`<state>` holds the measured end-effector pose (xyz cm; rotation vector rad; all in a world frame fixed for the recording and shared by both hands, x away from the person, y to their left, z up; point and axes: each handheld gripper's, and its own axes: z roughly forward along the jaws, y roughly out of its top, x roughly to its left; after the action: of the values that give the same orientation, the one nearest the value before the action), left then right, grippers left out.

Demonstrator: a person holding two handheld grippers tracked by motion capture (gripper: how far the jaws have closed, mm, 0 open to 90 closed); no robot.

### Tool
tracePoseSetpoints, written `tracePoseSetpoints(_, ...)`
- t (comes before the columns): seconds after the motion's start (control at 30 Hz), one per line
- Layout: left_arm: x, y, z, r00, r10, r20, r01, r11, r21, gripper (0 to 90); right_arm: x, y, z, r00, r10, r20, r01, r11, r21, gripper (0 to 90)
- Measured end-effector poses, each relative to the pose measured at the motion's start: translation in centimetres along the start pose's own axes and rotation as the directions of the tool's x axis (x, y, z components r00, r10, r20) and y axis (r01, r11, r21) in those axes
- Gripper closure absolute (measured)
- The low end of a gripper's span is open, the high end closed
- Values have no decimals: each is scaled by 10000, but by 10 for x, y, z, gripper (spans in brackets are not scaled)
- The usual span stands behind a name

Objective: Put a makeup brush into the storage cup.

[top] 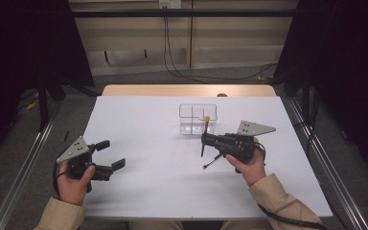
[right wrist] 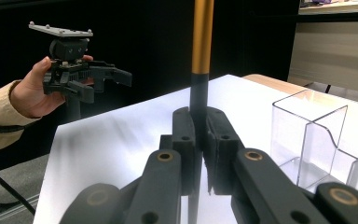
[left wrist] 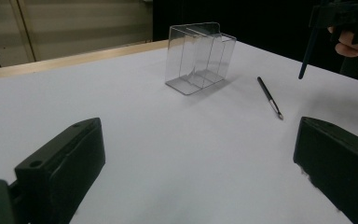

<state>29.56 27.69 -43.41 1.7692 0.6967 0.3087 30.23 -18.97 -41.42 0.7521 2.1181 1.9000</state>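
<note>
— What's in front of you, starting with the biggest thing?

— The white surface (top: 148, 191) takes up most of it. I sit at its near edge with a tool in each hand. Toward its far middle stands a clear organizer (top: 198, 118), a see-through box split by dividers into compartments, upright and with nothing I can make out inside.

— And your tools?

— My left tool (top: 111, 154) is at the near left of the surface, its two black jaws standing wide apart with nothing between them. In the left gripper view they frame bare white surface. My right tool (top: 205, 139) is on the right, just in front of the organizer, and its jaws are closed tight on a brush (right wrist: 200, 51).

— How does the brush sit in the grip?

— Upright. The jaws pinch the dark part of its handle; the orange upper part rises above them, and in the high view the orange end overlaps the organizer's front wall. The dark lower end hangs below the jaws, clear of the surface. I can't tell whether the brush touches the organizer.

— Anything smaller?

— A thin dark pen (left wrist: 270, 97) lies flat on the surface, near the organizer and beneath my right tool, its pale tip pointing toward my side.
</note>
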Motion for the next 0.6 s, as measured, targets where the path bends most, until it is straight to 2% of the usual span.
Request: tracePoseSetpoints(0.6, 0, -3, -2, 10000, -33, 5, 33, 10000, 17, 20, -2, 1, 1, 9999, -69, 123, 68, 10000, 44, 835)
